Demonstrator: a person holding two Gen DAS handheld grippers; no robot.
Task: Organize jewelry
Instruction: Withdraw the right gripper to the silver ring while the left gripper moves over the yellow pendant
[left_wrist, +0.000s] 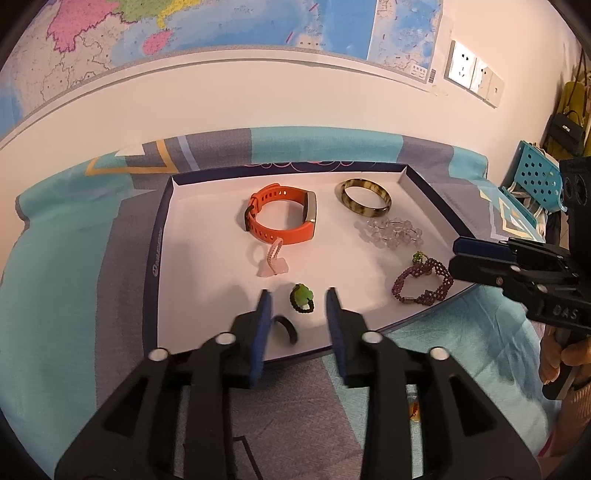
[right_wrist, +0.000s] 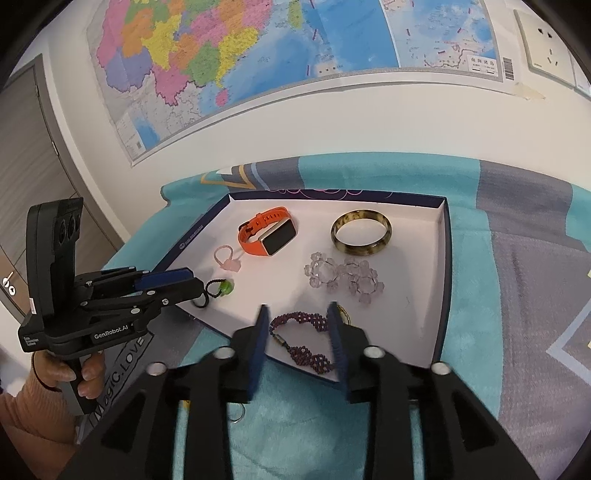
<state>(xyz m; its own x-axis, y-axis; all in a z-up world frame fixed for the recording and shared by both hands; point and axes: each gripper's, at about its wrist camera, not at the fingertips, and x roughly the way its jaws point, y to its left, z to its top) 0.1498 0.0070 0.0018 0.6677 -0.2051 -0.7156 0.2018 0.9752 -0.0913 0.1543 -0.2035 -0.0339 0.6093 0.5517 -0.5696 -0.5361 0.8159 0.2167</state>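
Observation:
A shallow white tray with a dark blue rim (left_wrist: 162, 229) (right_wrist: 441, 258) lies on a bed and holds the jewelry. In it are an orange smartwatch (left_wrist: 280, 218) (right_wrist: 267, 234), a mottled bangle (left_wrist: 364, 195) (right_wrist: 360, 232), a clear bead bracelet (left_wrist: 391, 230) (right_wrist: 345, 280), a purple beaded bracelet (left_wrist: 423, 282) (right_wrist: 301, 341), a pink ring (left_wrist: 273, 260) (right_wrist: 227, 258), a green-stone ring (left_wrist: 302, 298) (right_wrist: 219, 288) and a black ring (left_wrist: 286, 328). My left gripper (left_wrist: 298, 299) is open just before the green-stone ring. My right gripper (right_wrist: 298, 314) is open above the purple bracelet.
The bed has a teal and grey patterned cover (left_wrist: 66, 280) (right_wrist: 517, 295). A small trinket (left_wrist: 413, 410) lies on the cover in front of the tray. A map (right_wrist: 258, 55) hangs on the wall behind. A teal basket (left_wrist: 537, 181) stands at the right.

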